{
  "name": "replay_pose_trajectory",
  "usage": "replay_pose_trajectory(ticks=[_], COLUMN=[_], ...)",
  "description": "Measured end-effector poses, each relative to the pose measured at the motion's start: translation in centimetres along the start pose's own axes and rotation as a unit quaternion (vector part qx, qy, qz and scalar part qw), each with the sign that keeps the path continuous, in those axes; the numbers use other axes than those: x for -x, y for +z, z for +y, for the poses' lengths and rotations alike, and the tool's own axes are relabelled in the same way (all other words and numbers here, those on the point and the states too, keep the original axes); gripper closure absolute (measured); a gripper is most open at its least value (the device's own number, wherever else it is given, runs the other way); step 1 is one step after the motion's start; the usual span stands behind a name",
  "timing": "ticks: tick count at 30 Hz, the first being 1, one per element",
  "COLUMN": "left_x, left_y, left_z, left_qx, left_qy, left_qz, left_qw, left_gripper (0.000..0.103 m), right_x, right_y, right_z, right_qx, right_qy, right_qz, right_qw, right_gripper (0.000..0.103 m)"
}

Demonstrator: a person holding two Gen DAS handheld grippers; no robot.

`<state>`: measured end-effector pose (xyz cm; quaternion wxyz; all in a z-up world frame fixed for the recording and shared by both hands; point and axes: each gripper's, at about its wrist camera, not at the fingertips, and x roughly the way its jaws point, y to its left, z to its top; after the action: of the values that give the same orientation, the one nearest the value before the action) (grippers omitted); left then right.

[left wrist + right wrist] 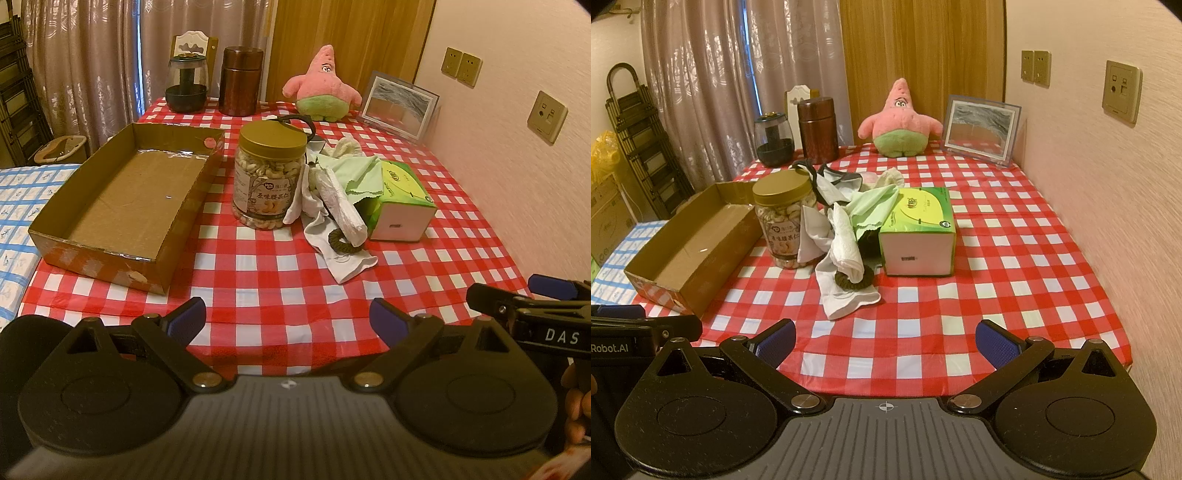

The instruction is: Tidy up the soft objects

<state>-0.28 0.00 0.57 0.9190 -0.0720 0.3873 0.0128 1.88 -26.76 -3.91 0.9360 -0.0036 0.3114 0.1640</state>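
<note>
A heap of soft things lies mid-table between a nut jar and a tissue box: white cloths [332, 206] [842, 247], a pale green cloth [358, 173] [871, 206] and a dark hair tie [341, 242] [851, 282]. A pink star plush [323, 85] [899, 122] sits upright at the far edge. An empty cardboard tray [122, 206] [690, 247] stands to the left. My left gripper [286, 319] is open near the table's front edge, holding nothing. My right gripper [884, 341] is open too, beside the left one and short of the heap.
A nut jar [269, 177] [785, 221] and a green tissue box [402, 201] [918, 230] flank the heap. A glass jar [186, 83], a brown canister [240, 81] and a framed picture [399, 105] line the far edge. The wall runs along the right; a bed [18, 206] lies left.
</note>
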Motion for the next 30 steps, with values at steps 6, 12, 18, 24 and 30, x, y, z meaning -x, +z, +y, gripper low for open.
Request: replay_pose_trajectory(ticks=[6,12,18,24,30], left_x=[0.0,0.0,0.2,-1.0,-2.5], left_y=[0.0,0.0,0.1,0.6,1.7], left_z=[0.0,0.0,-0.2,-0.3,0.4], left_qx=[0.0,0.0,0.001,0.0,0.006], left_qy=[-0.001,0.0,0.0,-0.003,-0.006], left_qz=[0.0,0.0,0.0,0.004,0.005], left_qw=[1.0,1.0,1.0,1.0,1.0], left_gripper=[0.009,0.009,0.009,0.009,0.009], right_x=[-0.1,-0.1,-0.5,-1.6,-3.1], right_y=[0.0,0.1,0.3,0.8,1.6], right_z=[-0.1,-0.2,-0.4,-0.9,-0.9], right_qx=[0.0,-0.001,-0.005,-0.012,-0.011], right_qy=[0.0,0.0,-0.001,-0.001,0.004], right_qz=[0.0,0.0,0.001,0.003,0.001], right_qw=[1.0,1.0,1.0,1.0,1.0], right_gripper=[0.0,0.0,0.0,0.0,0.001])
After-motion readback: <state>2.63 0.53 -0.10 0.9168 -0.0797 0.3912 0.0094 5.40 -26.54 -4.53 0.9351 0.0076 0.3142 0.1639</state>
